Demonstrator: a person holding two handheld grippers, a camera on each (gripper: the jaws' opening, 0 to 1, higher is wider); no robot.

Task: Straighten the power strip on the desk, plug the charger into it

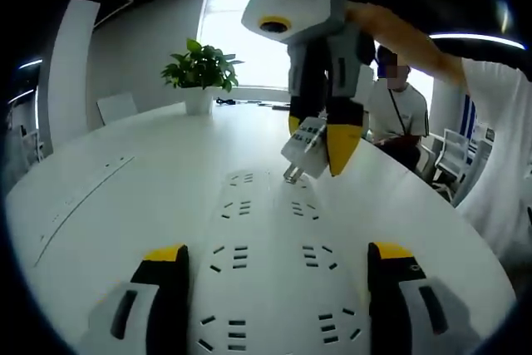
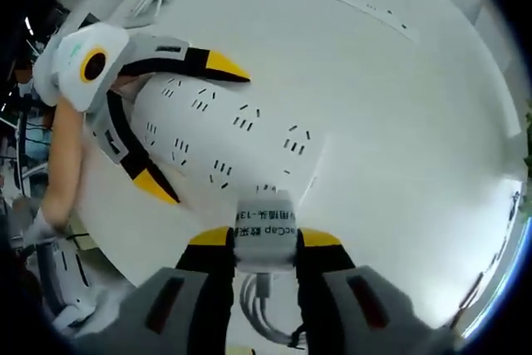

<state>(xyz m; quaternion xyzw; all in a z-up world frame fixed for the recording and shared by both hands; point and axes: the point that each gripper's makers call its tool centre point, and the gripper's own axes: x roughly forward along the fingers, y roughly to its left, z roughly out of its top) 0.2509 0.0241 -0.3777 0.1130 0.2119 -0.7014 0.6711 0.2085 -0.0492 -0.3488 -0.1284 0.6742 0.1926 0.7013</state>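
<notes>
White bench (image 1: 125,197) runs across both views, a large rounded top in an office with a bright window behind.

Nearest in the left gripper view, the left gripper (image 1: 274,276) stands released, its yellow-tipped jaws spread on either side of the near end of the power strip (image 1: 266,247), not touching it as far as can be told. The strip lies lengthwise up the middle of the frame, rows of socket slots showing; its near end is cut off at the bottom edge. Above the strip's far end, in the upper middle of the frame, the right gripper (image 1: 320,143) comes down clenched on the charger (image 1: 303,143), prongs hanging just over the sockets. Whether the prongs touch is hard to make out. Farther back stand a potted plant (image 1: 199,72) at upper left and a seated person (image 1: 399,114) at right.

In the right gripper view the charger (image 2: 266,234) sits at lower centre between the jaws, its label partly readable as "Cap" with small unclear characters. A cable (image 2: 262,305) loops below it. The left gripper (image 2: 195,130) straddles the strip (image 2: 224,135) at upper left.
</notes>
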